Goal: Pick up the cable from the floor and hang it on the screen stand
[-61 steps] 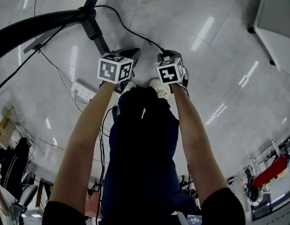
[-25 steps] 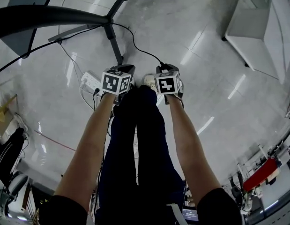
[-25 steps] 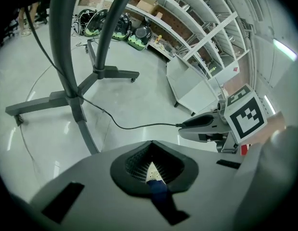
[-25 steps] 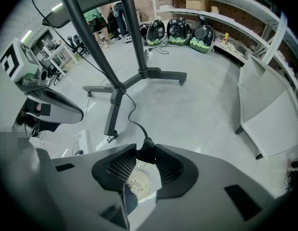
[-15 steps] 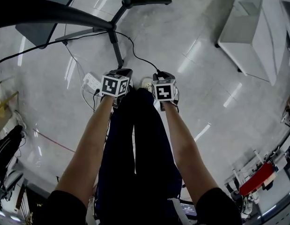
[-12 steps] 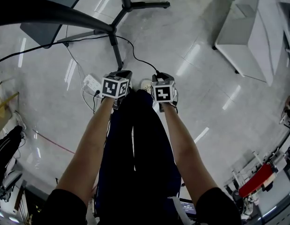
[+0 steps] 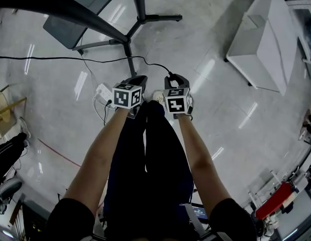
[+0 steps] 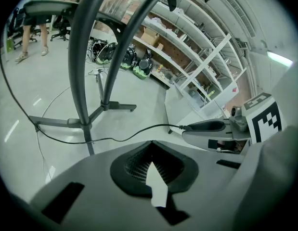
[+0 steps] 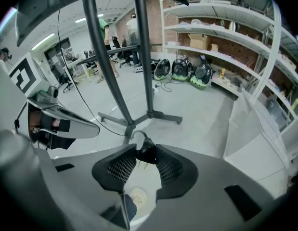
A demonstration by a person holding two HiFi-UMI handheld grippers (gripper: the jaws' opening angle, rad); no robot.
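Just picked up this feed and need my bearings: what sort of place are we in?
Probably a lab or workshop hall: a glossy grey floor, long metal shelving holding boxes, and office desks further back.

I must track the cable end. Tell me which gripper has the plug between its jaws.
The right gripper: its jaws grip the cable's black plug, prongs showing. The left gripper has its jaws together on nothing.
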